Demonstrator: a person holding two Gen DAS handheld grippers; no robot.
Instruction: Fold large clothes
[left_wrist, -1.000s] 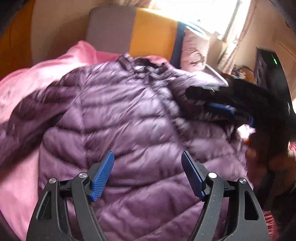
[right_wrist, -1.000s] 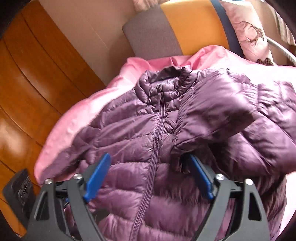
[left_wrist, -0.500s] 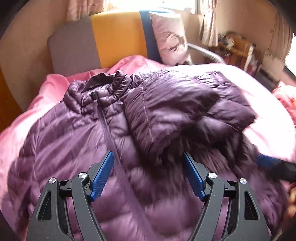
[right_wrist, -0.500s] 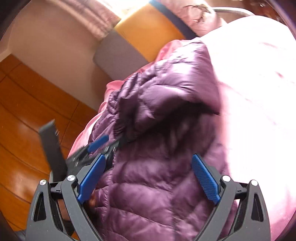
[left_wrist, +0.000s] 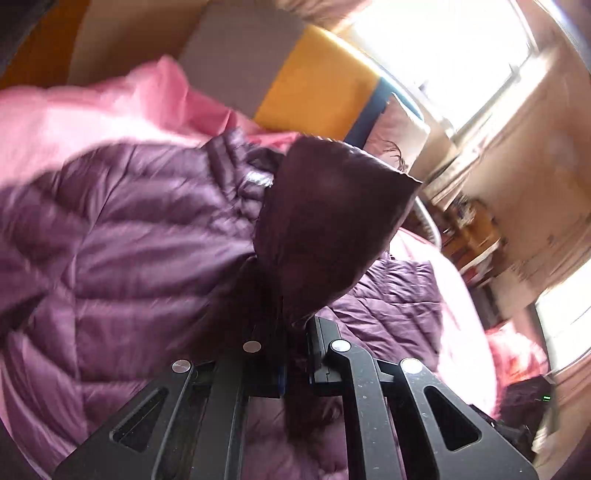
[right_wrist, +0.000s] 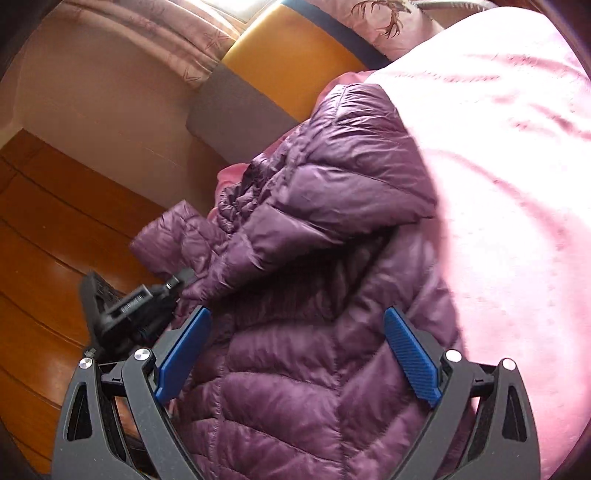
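A purple puffer jacket (left_wrist: 129, 240) lies front up on a pink bed cover (left_wrist: 74, 122). My left gripper (left_wrist: 295, 332) is shut on a fold of the jacket's sleeve (left_wrist: 332, 221), which stands up from between the jaws and hides the pads. The right wrist view shows the same jacket (right_wrist: 332, 258) with the left gripper (right_wrist: 173, 284) pinching the sleeve cuff at the bed's left edge. My right gripper (right_wrist: 295, 350) hangs open just above the jacket's lower body, its blue pads (right_wrist: 412, 360) wide apart and touching no cloth.
A grey, yellow and blue headboard (left_wrist: 314, 85) and a pale pillow (left_wrist: 399, 140) stand at the far end. Wooden floor (right_wrist: 44, 240) runs along the bed's left side. A cluttered shelf (left_wrist: 472, 240) sits right of the bed, under bright windows.
My left gripper has gone from wide open to shut on the sleeve and has rolled, lifting the fold. The right gripper has stayed open over the jacket's lower part.
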